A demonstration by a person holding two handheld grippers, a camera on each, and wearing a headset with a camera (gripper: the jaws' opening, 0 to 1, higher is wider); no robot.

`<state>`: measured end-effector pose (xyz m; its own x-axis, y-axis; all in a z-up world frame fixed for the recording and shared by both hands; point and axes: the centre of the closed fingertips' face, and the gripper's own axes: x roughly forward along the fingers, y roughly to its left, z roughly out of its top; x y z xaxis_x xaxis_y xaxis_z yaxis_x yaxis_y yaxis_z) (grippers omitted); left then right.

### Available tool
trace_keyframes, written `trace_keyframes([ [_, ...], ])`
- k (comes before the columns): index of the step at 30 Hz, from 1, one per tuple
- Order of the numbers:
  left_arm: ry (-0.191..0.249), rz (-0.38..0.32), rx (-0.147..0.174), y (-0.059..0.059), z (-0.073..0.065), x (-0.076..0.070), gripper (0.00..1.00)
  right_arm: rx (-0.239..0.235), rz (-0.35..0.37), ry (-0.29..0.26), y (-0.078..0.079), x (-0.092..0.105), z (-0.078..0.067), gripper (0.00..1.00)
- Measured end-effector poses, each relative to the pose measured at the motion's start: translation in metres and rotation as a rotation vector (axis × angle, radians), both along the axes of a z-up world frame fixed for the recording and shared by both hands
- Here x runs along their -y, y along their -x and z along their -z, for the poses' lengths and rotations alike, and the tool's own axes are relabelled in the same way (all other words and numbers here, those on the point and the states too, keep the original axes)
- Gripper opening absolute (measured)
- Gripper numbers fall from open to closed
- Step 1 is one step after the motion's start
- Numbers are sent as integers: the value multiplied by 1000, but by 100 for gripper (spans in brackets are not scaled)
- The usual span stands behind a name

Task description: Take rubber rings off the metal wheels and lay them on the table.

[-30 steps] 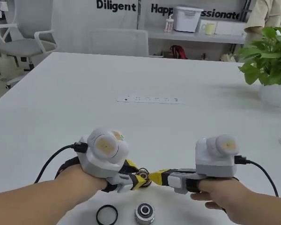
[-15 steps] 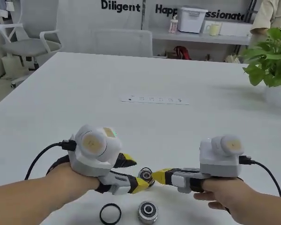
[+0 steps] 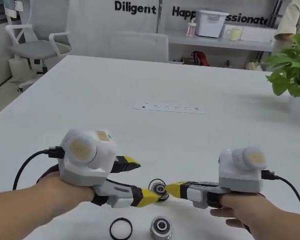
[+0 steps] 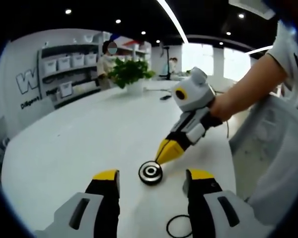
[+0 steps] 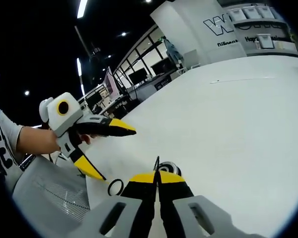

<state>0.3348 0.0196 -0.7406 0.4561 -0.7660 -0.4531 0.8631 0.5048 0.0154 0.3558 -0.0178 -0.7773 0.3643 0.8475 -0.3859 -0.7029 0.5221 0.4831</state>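
- The left gripper has just let go: a second ago its jaws were clamped on the metal wheel, half a second ago they were parting, and now they stand wide open on either side of it, touching nothing.
- The right gripper stays clenched, tips hard against the wheel's right side.
- In the right gripper view a thin black edge rises from between its closed jaws. This is probably the rubber ring, pinched at one spot, though it is too fine to be sure.
- The wheel is at the near edge of the table, between the two grippers. I cannot tell whether it rests on the surface or hangs from the ring.
- A loose ring lies flat nearer the person than the wheel and to its left. A bare wheel stands just beside that ring, straight towards the person from the held wheel.
- Reading: one wheel is done and the second is mid-strip. With the left hold gone, nothing braces the wheel, so the ring is either already free or needs a fresh grip before the pull.
- Next, probably: carry the ring clear and lay it by the loose one.
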Motion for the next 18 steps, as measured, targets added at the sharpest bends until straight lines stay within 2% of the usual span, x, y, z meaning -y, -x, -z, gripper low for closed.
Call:
trace_keyframes([
  [6,20,-9,-4,4,-4,-13,62,-2,-10,-8,2,-2,-2,0],
  [11,34,-16,2,9,-8,-22,64,-4,-12,-20,3,-4,-4,0],
  [15,22,1,9,15,-9,-27,67,2,-18,-26,4,-6,-6,0],
  [18,30,-6,12,16,-11,-34,68,2,-21,-34,5,-7,-9,0],
])
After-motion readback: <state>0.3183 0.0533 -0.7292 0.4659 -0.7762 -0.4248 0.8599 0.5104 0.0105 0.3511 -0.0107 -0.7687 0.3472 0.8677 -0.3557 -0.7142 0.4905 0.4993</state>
